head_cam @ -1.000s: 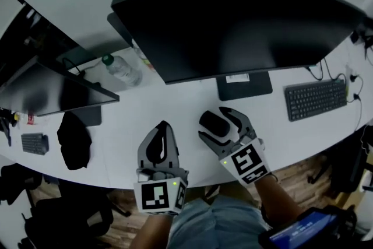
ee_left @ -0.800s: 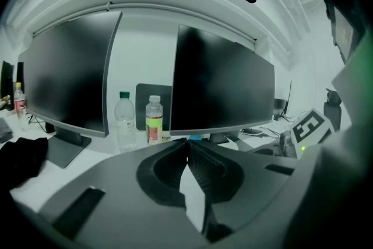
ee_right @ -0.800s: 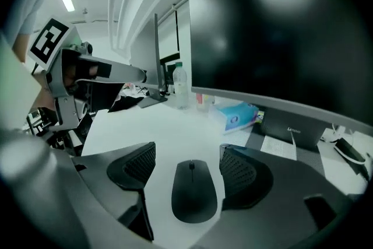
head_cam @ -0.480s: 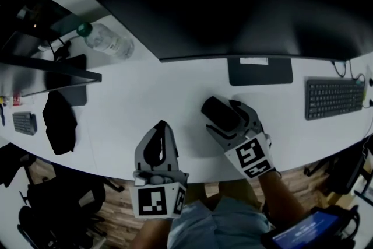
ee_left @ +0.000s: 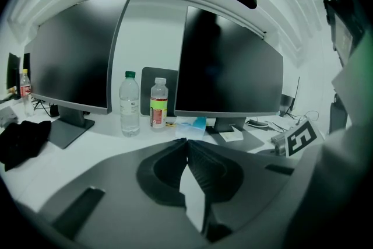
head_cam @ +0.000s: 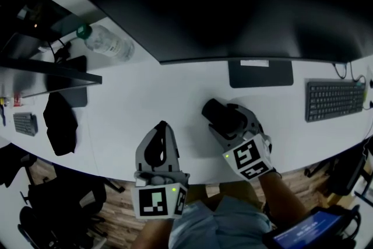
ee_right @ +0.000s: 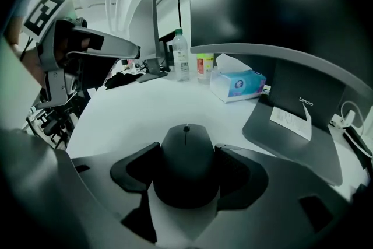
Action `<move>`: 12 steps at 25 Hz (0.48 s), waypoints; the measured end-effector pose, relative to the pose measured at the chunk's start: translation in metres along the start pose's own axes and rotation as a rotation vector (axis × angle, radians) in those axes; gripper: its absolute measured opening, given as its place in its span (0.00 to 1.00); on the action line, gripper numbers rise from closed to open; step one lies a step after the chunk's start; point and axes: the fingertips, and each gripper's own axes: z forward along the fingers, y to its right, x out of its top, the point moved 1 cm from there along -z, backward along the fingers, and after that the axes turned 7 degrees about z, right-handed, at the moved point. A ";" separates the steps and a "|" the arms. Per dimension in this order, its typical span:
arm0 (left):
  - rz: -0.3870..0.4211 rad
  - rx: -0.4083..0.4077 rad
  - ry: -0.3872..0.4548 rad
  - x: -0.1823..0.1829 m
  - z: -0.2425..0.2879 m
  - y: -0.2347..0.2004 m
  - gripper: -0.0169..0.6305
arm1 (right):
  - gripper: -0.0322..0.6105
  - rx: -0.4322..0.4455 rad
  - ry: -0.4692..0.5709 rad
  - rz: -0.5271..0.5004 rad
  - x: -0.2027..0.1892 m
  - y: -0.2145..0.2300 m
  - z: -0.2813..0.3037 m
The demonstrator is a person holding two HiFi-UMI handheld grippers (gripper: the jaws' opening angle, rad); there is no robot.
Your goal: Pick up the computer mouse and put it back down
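Head view: the right hand-held gripper (head_cam: 228, 119) sits low over the surface (head_cam: 175, 90) with the computer mouse (head_cam: 220, 112) between its jaws. The left hand-held gripper (head_cam: 162, 125) lies well apart from it, near the front edge.

Left gripper view: its jaws meet at the tips, with nothing between them.

Right gripper view: the jaws have just been closing and now lie against both flanks of the mouse, which appears to rest on the surface. The grip looks centred, so I judge that any lift or release should go straight and level, with even pressure.
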 end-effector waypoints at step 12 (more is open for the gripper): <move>0.041 -0.024 0.063 0.034 -0.010 0.003 0.04 | 0.52 -0.055 0.093 0.069 0.034 0.008 -0.034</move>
